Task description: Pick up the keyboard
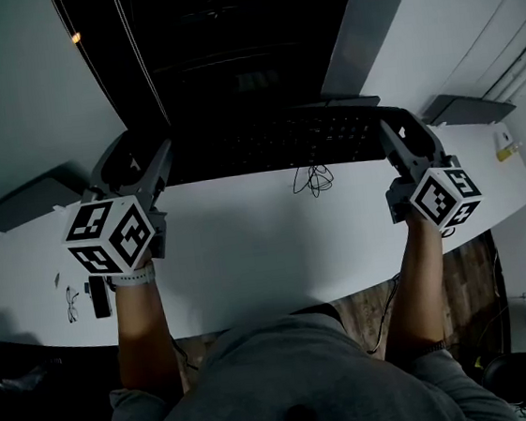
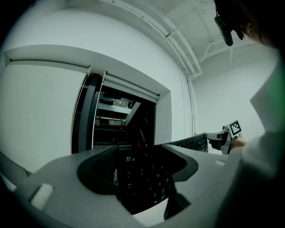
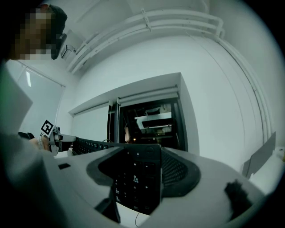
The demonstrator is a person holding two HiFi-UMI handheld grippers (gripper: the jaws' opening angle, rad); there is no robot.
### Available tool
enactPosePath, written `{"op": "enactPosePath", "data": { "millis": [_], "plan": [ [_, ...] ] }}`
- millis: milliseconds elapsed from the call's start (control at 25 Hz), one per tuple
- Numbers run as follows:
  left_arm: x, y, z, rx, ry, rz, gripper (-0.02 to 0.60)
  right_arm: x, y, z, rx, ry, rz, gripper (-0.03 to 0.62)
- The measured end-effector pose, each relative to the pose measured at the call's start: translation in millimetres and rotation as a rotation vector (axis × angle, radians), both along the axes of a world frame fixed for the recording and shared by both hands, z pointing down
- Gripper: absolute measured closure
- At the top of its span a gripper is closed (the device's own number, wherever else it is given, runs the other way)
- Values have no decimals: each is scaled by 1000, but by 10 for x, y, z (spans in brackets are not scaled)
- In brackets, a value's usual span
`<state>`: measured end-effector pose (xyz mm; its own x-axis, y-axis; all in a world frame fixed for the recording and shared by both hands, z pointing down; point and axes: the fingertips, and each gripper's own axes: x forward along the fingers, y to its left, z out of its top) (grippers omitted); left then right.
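The keyboard [image 1: 269,143] lies crosswise at the far edge of the white tabletop [image 1: 250,263], against a dark opening in the wall. It is long and flat, so it is taken at both short ends, presumably to keep it level. The left gripper [image 1: 155,160] has its jaws closed on the end with the Esc key [image 2: 142,182]. The right gripper [image 1: 392,135] has its jaws clamped on the number-pad end [image 3: 138,182]. White surface shows just beneath each end, and I cannot tell whether the keyboard has left the tabletop. A thin cable [image 1: 313,180] trails in a loose coil from its near edge, and may tug when the keyboard rises.
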<state>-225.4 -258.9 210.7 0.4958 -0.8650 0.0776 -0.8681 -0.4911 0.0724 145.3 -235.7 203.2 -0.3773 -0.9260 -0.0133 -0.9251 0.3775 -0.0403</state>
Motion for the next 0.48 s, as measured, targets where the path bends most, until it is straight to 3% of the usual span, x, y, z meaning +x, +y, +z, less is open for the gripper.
{"op": "enactPosePath", "data": {
  "millis": [480],
  "plan": [
    [-7,20,-38,13,-5,-6,295,-4,2,-12,11,-6,-3,333]
  ]
}}
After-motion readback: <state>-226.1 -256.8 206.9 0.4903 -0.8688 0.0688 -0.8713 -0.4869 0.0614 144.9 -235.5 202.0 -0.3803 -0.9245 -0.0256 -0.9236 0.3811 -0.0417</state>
